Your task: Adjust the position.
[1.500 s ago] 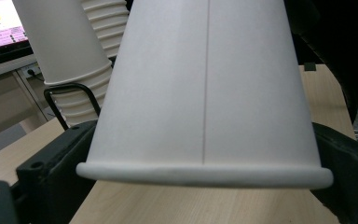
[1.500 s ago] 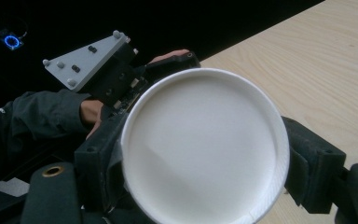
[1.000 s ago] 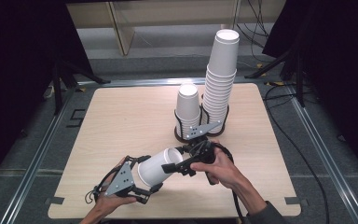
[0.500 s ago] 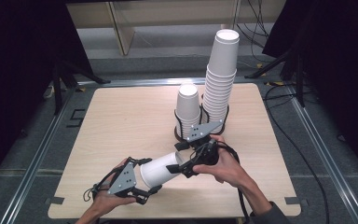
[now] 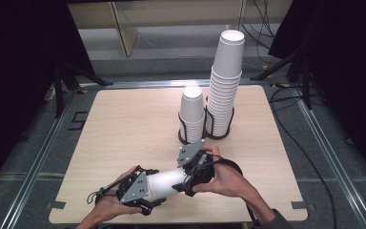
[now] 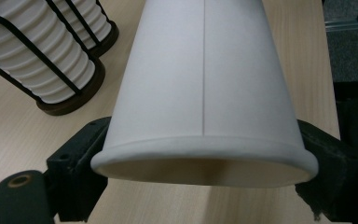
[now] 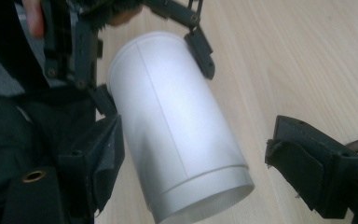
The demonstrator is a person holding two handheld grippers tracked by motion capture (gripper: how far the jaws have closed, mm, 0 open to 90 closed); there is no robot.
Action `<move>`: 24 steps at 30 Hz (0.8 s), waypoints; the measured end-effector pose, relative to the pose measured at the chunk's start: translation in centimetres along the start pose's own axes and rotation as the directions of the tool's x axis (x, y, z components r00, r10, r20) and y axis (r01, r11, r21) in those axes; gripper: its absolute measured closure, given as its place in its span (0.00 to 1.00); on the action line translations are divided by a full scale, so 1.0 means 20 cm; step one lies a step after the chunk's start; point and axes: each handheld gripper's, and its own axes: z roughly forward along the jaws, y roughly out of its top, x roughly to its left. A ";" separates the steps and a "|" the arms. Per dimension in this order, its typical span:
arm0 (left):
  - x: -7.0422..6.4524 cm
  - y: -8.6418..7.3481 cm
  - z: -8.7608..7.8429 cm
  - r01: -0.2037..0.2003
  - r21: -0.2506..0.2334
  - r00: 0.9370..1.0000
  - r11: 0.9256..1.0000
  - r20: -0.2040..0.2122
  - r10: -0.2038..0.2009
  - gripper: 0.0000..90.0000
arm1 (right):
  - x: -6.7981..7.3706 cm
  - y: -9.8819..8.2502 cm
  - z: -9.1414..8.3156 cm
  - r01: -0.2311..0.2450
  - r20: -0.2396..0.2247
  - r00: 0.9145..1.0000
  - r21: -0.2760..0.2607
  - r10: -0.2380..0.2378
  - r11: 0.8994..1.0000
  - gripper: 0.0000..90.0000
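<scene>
White paper cup (image 5: 167, 183) pinched at the rim by left gripper (image 5: 136, 187); right gripper (image 5: 196, 167) jaws spread around its base. Handover step; next, right clamps.

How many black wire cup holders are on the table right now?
2. The short holder with the low cup stack stands near the table's middle; the tall holder with the high stack touches it on the right. Both stand beyond the held cup.
</scene>
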 end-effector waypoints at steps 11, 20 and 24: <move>-0.01 0.02 -0.01 -0.038 0.041 0.999 0.998 0.005 0.038 0.15 | 0.07 0.01 0.11 0.106 -0.014 0.994 0.131 -0.105 0.986 0.21; -0.01 0.03 -0.02 -0.070 0.061 0.997 0.996 0.025 0.069 0.15 | 0.10 0.02 0.19 0.156 -0.036 0.988 0.173 -0.152 0.973 0.20; -0.01 0.03 -0.02 -0.083 0.069 0.996 0.994 0.034 0.081 0.15 | 0.10 0.01 0.21 0.171 -0.044 0.985 0.182 -0.166 0.968 0.20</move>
